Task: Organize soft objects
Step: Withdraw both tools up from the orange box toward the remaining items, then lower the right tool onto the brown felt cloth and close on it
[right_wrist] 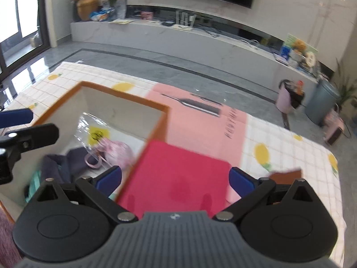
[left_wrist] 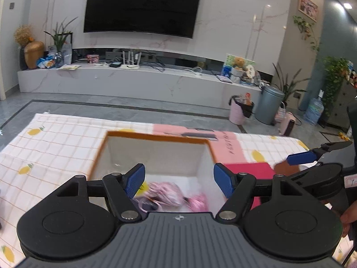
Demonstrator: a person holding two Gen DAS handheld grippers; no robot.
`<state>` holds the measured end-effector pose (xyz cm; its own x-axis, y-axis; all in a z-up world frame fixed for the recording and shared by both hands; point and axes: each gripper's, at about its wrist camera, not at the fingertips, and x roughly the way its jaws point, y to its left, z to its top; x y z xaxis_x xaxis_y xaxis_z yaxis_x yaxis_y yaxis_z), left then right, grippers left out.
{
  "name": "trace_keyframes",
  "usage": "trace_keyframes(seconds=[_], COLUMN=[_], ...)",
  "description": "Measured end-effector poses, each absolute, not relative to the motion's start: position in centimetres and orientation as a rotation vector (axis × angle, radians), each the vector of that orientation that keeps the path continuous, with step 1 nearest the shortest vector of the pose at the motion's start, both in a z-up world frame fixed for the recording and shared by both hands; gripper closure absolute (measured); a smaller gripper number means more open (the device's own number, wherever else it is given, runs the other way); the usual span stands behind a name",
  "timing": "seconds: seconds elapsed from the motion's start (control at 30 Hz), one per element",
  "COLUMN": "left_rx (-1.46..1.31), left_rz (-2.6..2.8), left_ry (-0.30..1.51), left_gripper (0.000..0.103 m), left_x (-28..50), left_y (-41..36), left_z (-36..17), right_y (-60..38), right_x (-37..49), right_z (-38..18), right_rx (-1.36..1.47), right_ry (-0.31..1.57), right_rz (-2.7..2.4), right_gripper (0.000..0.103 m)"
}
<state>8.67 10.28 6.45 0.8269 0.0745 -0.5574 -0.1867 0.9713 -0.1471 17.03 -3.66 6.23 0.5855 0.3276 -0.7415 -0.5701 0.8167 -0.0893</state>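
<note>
Left gripper (left_wrist: 178, 179), jaws apart and empty, poised above the open box (left_wrist: 156, 137); directly below it lie the stowed soft objects, a pink pouch (left_wrist: 166, 193) and dark cloth (right_wrist: 67, 163). Right gripper (right_wrist: 175, 179), jaws likewise apart and empty, hangs over the red mat (right_wrist: 178, 169) beside the box on the lemon-print surface (right_wrist: 290, 156). Judged step: between placements. The next move calls for locating a remaining soft object, perhaps the brown item (right_wrist: 287, 174) at its right jaw.
</note>
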Motion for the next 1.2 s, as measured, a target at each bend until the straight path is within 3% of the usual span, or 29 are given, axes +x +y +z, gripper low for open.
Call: trace_keyframes(seconds=[0.6, 0.9, 1.03, 1.2], left_rx=[-0.078, 0.086, 0.084, 0.031], left_rz=[-0.092, -0.245, -0.172, -0.146], left_ry=[0.672, 0.637, 0.639, 0.692], left_gripper=[0.021, 0.021, 0.023, 0.024], left_x=[7.9, 7.8, 8.9, 11.1], left_y=[-1.3, -8.0, -9.7, -10.3], left_z=[1.6, -1.7, -3.3, -4.6], right_y=[-20.7, -23.2, -22.7, -22.4], right_x=[16.1, 19.6, 22.3, 24.9], right_z=[0.4, -2.9, -4.5, -5.8], right_rx=[-0.162, -0.039, 0.049, 0.052], right_ry=[0.891, 0.825, 0.857, 0.858], right_rz=[0.269, 0.256, 0.326, 0.312], right_gripper=[0.003, 0.003, 0.011, 0.011])
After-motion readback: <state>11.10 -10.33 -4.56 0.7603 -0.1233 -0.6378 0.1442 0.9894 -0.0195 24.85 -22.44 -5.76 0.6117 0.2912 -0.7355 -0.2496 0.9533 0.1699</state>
